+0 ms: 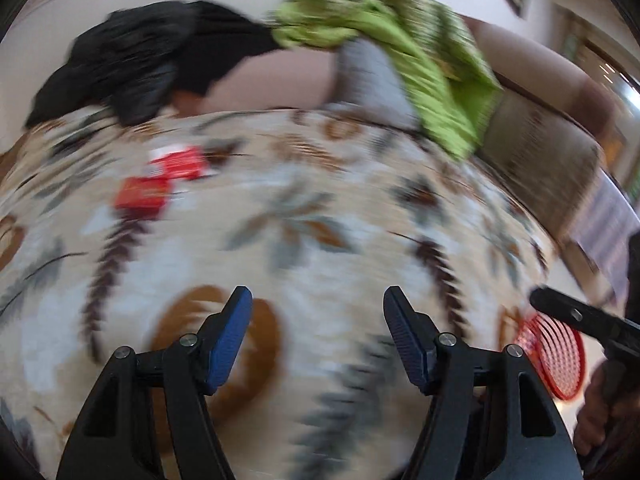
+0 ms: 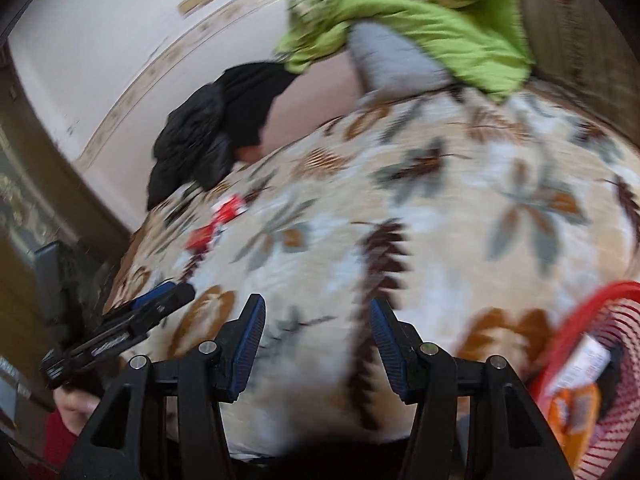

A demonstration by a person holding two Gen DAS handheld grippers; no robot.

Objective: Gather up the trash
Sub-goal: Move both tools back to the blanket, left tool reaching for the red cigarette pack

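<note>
Red packets are the trash left to collect: two of them, red packet one (image 1: 180, 164) and red packet two (image 1: 142, 196), lie touching or nearly so on the floral bedspread (image 1: 320, 208), out toward ten o'clock from the left gripper (image 1: 318, 332) and well apart from it. Both views are smeared with motion blur, so their print cannot be read. The left gripper stands moderately wide with only bedspread showing between its blue pads; the right gripper (image 2: 318, 340) is likewise parted and empty. Neither holds anything, which fits hands heading for the next pieces.

At about four o'clock in the right wrist view sits a red mesh basket (image 2: 592, 368), already holding an orange wrapper (image 2: 576, 412) and a pale one, probably kept near the bed's edge so drops are short. Black clothing (image 1: 132, 60) and a green cloth (image 1: 384, 32) are heaped at the far side, toward twelve o'clock, likely laundry rather than trash.
</note>
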